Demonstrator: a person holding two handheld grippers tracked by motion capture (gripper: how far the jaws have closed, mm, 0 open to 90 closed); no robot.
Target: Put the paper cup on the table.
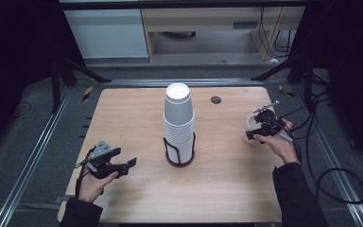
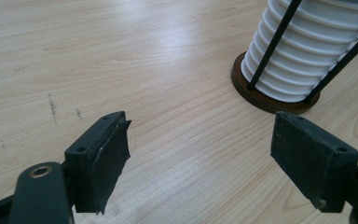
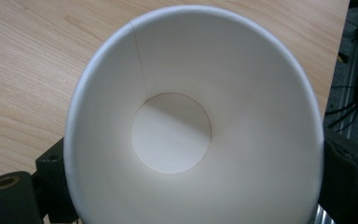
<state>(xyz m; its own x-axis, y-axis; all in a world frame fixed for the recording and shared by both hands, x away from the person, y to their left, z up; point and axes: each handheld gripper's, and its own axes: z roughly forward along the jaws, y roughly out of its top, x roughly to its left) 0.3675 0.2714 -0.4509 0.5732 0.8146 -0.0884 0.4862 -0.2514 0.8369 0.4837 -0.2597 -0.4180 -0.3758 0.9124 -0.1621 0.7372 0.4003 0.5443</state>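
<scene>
the paper cup [image 3: 193, 126] sits closest to the lens in the right gripper view, its open mouth facing the camera, the round bottom and a thin side seam plain to see; the right gripper [image 3: 193, 186] has it clamped, one black jaw pressed on each side of the cup's wall; under it lies the light wooden table [image 3: 37, 56], with the table's edge and dark floor at the far right of that view; in the high view the right gripper [image 1: 256, 126] is held in the person's right hand [image 1: 280, 144] near the table's right edge, and the white rim of the cup [image 1: 248, 124] peeks out beside it, well apart from the stack; the stack of cups [image 1: 179, 124] stands upside down in a black wire holder [image 1: 179, 153] with a dark round base, at the middle of the table [image 1: 123, 113]; the left gripper [image 1: 123, 166] rests low at the table's left front, its jaws spread wide with nothing between them, only bare wood; in the left gripper view the holder [image 2: 261, 93] and the ribbed rims of the stack [image 2: 307, 51] lie ahead and to the right of the left gripper [image 2: 200, 149], near but not touching; a small dark round disc [image 1: 216, 100] sits in the tabletop behind the stack.
</scene>
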